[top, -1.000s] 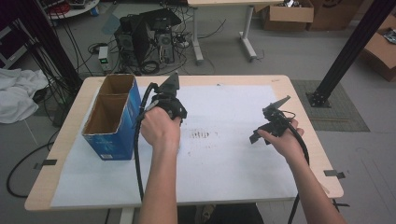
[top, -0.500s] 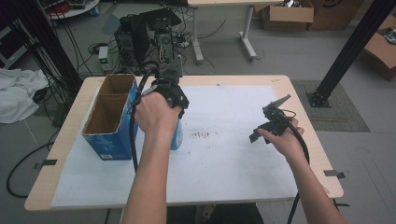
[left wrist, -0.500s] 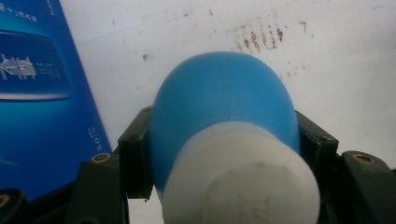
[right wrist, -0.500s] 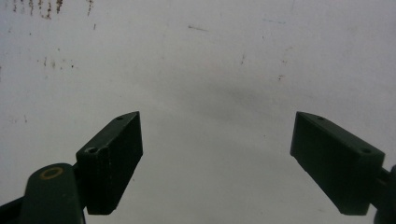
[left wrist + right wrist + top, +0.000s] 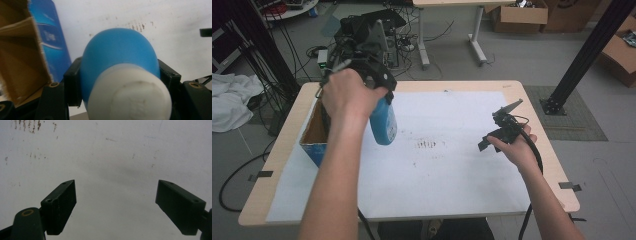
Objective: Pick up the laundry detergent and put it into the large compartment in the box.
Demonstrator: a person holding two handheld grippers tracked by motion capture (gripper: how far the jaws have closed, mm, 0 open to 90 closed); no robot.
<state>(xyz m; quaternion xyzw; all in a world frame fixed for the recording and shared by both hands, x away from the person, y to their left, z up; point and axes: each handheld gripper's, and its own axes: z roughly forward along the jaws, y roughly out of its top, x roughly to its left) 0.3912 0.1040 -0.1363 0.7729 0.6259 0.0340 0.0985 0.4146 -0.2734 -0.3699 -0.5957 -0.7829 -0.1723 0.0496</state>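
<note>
Left gripper (image 5: 379,97) clamps a blue bottle (image 5: 383,121) with white cap, held in the air at upper left beside the open cardboard box (image 5: 314,132), contents unseen; right gripper (image 5: 504,127), centre right, jaws wide, holding nothing.

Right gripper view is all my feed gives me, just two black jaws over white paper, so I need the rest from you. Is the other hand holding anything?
Observer: Yes. The left gripper is shut on a blue bottle, held in the air above the table.
Operator: Which way does the bottle hang?
Observer: Its white cap is at the jaws, and its blue body hangs down from them.
Operator: Anything near it I could hit?
Observer: An open blue cardboard box stands at the table's left edge, beside the bottle.
Operator: And my own gripper?
Observer: The right gripper is open, over the white paper at the table's right side.
</note>
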